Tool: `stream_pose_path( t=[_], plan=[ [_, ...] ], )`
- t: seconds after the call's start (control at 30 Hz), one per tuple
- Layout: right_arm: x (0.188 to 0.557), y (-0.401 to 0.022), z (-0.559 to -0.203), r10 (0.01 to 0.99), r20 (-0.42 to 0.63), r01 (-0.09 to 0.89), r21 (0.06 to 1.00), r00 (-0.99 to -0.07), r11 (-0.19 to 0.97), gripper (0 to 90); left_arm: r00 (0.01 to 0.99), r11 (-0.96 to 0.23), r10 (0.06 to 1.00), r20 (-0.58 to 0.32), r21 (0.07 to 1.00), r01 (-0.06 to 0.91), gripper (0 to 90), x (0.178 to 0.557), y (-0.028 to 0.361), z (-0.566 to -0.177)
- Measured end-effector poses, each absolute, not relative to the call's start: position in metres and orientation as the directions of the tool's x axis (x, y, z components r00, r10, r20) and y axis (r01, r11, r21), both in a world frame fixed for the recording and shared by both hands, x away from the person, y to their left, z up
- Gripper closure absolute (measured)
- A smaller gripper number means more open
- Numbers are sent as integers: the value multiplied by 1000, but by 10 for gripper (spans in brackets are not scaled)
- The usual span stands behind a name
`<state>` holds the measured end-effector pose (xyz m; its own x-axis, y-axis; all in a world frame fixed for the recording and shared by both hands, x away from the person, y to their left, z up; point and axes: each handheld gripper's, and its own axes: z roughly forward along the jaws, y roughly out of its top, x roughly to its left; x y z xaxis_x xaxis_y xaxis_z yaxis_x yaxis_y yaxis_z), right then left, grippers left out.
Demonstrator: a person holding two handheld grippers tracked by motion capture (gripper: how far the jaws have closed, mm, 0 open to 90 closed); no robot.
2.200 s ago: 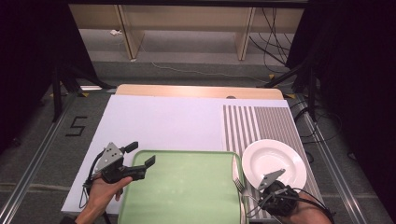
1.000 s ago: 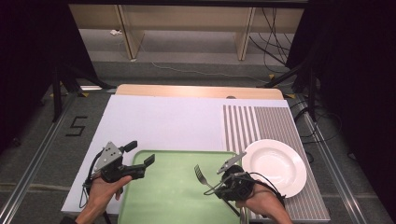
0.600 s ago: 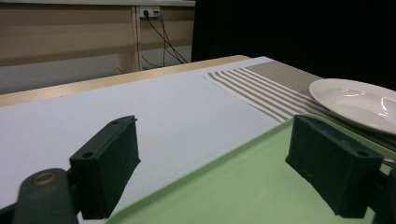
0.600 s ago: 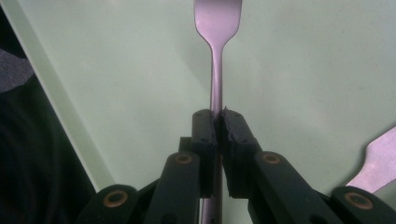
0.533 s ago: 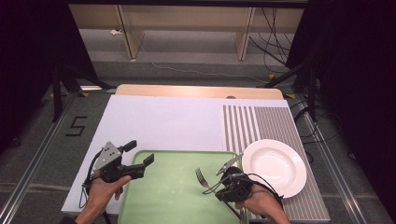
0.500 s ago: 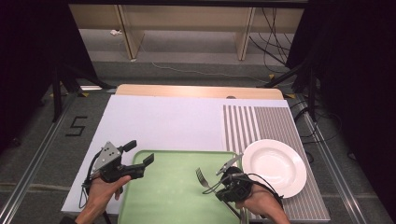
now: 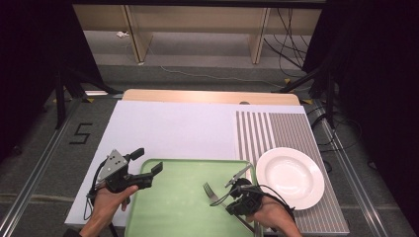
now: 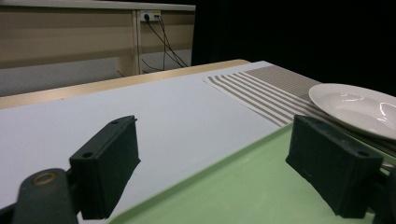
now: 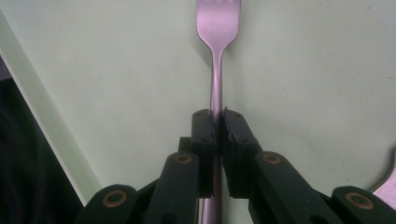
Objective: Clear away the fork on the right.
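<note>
Right gripper view: my right fingers [image 9: 219, 123] pinch the fork [image 9: 217, 56] by its handle, tines pointing away over the green tray [image 9: 116, 70]. My left fingers [image 8: 212, 172] stand spread at the tray's left corner (nothing between them). Plate [image 7: 290, 177] sits right of the tray.

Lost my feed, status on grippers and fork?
Right gripper shut on fork, over green tray. Left gripper open, empty, at tray's left corner. White plate right of tray, nothing blocking.
</note>
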<state>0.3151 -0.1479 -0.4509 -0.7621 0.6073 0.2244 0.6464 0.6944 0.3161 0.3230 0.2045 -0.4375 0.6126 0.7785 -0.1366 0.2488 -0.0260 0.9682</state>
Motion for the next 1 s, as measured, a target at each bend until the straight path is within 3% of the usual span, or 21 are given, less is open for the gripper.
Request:
stream_pose_path(
  t=[0.23,0.37,0.5,0.73,1.0],
  plan=[
    [315,-145,-456,613,223,652,303,-758,696,824,609,-34,782,-129,968,249,157,322,204,-437],
    [315,-148,-451,603,221,641,302,-767,705,706,614,-35,778,-129,968,248,157,322,204,-436],
    [311,-147,-439,578,225,618,363,-785,698,619,617,-32,776,-132,968,247,157,322,204,-437],
    [296,-120,-442,502,171,525,399,-848,752,662,616,-37,777,-129,968,250,157,322,203,-437],
    [301,-112,-453,492,155,511,385,-857,769,845,614,-39,779,-127,968,249,157,322,203,-437]
  ],
)
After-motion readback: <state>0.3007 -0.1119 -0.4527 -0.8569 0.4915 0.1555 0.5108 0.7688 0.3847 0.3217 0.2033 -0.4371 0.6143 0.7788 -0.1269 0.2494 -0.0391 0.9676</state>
